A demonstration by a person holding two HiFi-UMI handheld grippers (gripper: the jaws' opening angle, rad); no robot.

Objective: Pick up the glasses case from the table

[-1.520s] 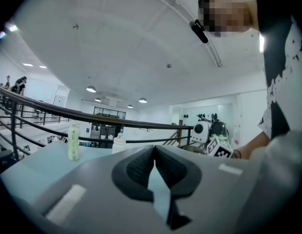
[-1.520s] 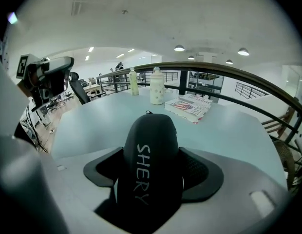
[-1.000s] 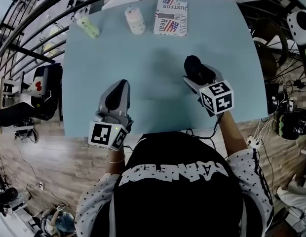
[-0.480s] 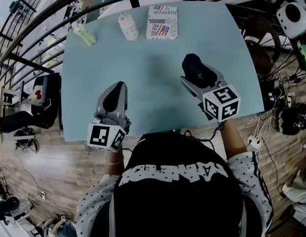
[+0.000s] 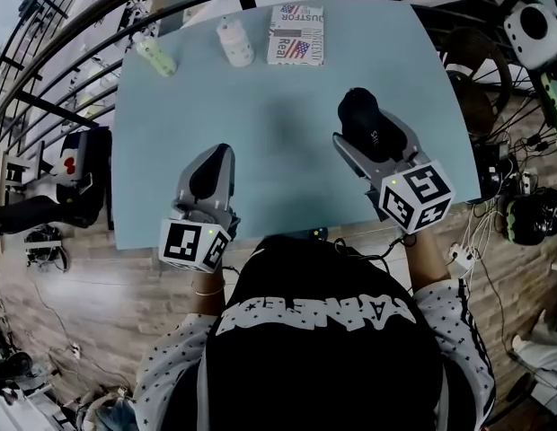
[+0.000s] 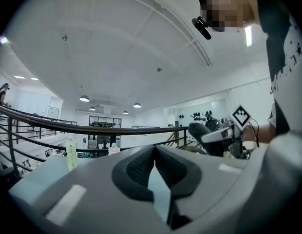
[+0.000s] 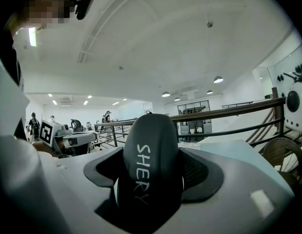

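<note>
At the far left corner of the pale blue counter point(image 5: 278, 97) a green bottle point(image 5: 156, 58) lies tilted near the back edge. Nearer the front, over the left part of the counter, is the left hand-held gripper point(image 5: 213, 162) with its marker cube towards the person. Its two dark pads meet at the tips with nothing caught between them; only a sliver of blue shows through lower down.

Further along the back edge, a white bottle point(image 5: 234, 42) stands just to the right of the green one. Beside it lies a printed booklet point(image 5: 296, 36) with flag pictures on its cover. All three sit well apart from both tools.

Over the right part of the counter, near the front edge, the right hand-held gripper point(image 5: 373, 146) is clamped on the glasses case point(image 5: 359, 115). It is a black, rounded case with pale lettering down its side. It fills the gap between the jaws, and its rounded end pokes out past the tips. Whether it touches the surface, I cannot tell.

The person holding both tools wears a black top with dotted sleeves point(image 5: 440, 303).
</note>
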